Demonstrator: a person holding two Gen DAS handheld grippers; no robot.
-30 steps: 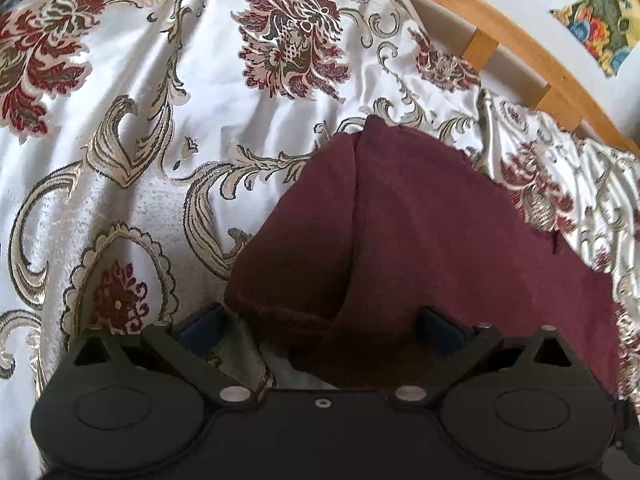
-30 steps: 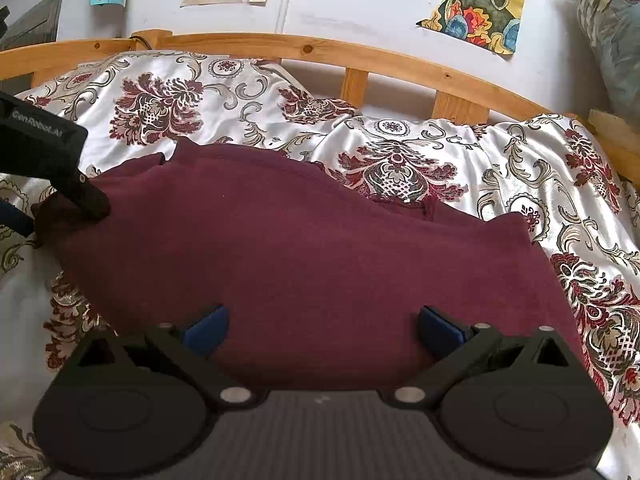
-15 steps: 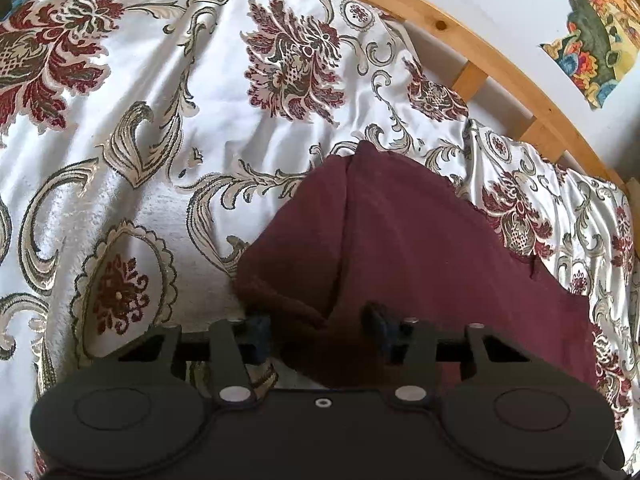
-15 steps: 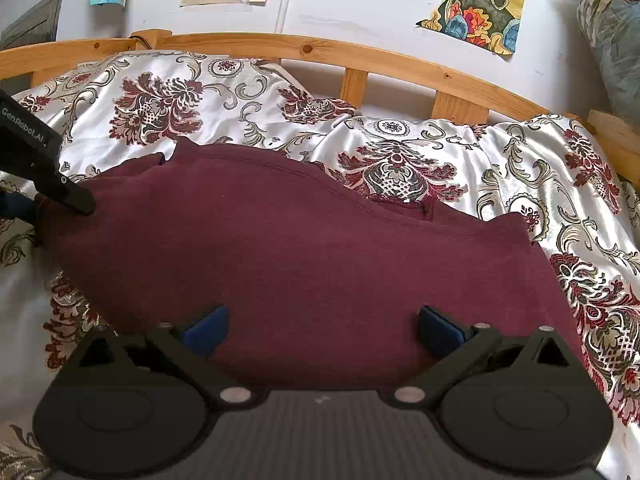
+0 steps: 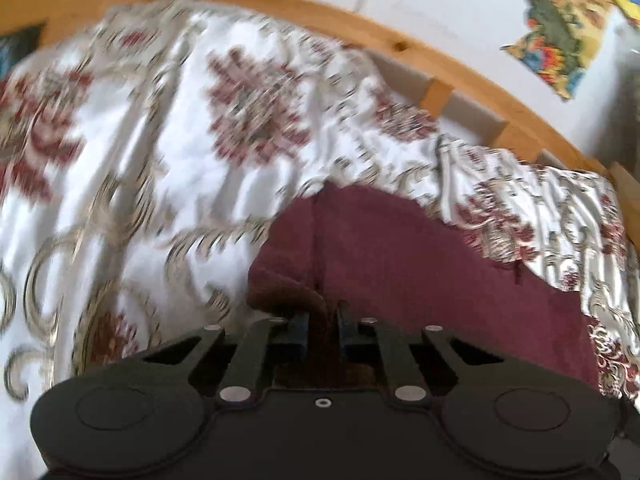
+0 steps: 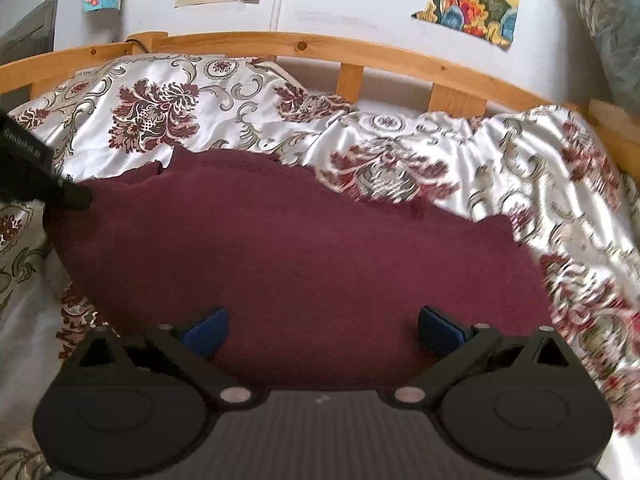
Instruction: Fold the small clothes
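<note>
Here, the maroon garment [image 6: 304, 256] lay spread flat on the floral bedspread [image 6: 440, 148], which filled the wooden bed frame [image 6: 360, 50]. The left gripper [image 5: 322, 326] had its jaws pressed together on a bunched corner of the cloth, at about 9 o'clock of the garment in the right wrist view, where its black body [image 6: 44, 176] entered. The right gripper [image 6: 320, 326] hovered at the 6 o'clock edge of the garment, its blue-padded jaws spread wide with nothing between them. Colourful paper pictures [image 6: 472, 0] hung on the wall at 12 o'clock.
</note>
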